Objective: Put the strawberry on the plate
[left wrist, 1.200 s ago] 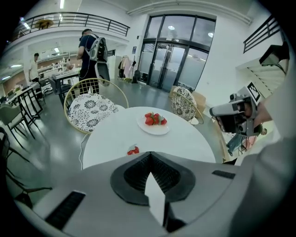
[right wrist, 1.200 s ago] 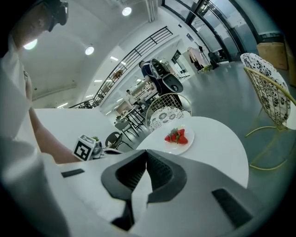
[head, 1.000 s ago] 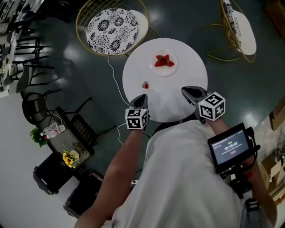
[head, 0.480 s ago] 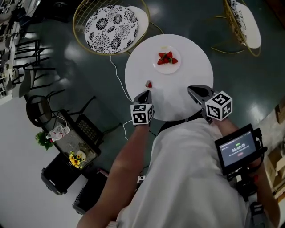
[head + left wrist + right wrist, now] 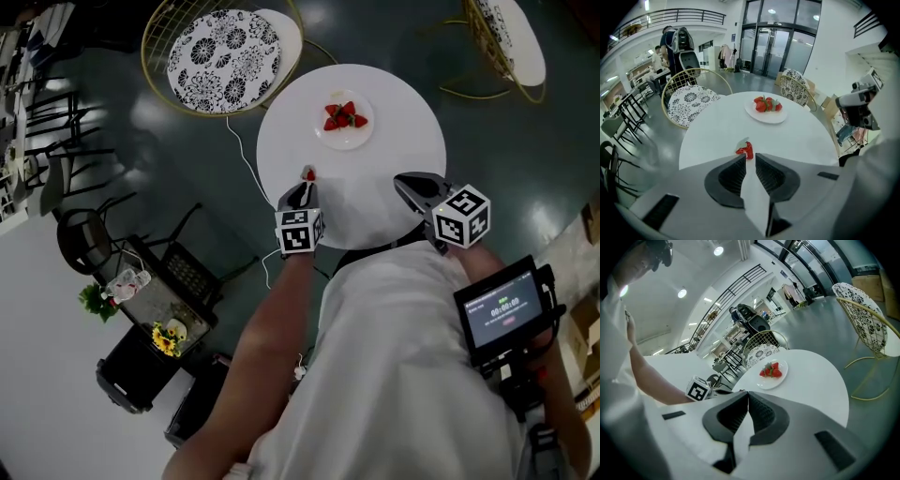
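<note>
Wire of golden colour forms the round chair (image 5: 156, 39) at the far left, and a cushion (image 5: 222, 58) with black-and-white flower print is laid on it. Beside it a round table (image 5: 403, 103) with a smooth white top is seen. Near its left edge one red strawberry (image 5: 745, 150) is lying, just in front of the tips of the left gripper (image 5: 750, 158). Its ribbed dark jaws have just been opening and are held slightly apart; nothing is pinched between them. Toward the far edge a round white plate (image 5: 766, 117) with a few strawberries (image 5: 766, 105) is placed. Over the near right edge the right gripper (image 5: 746, 393) is held, its jaws pressed together and empty. A second wire chair (image 5: 514, 37) is seen at the far right.
</note>
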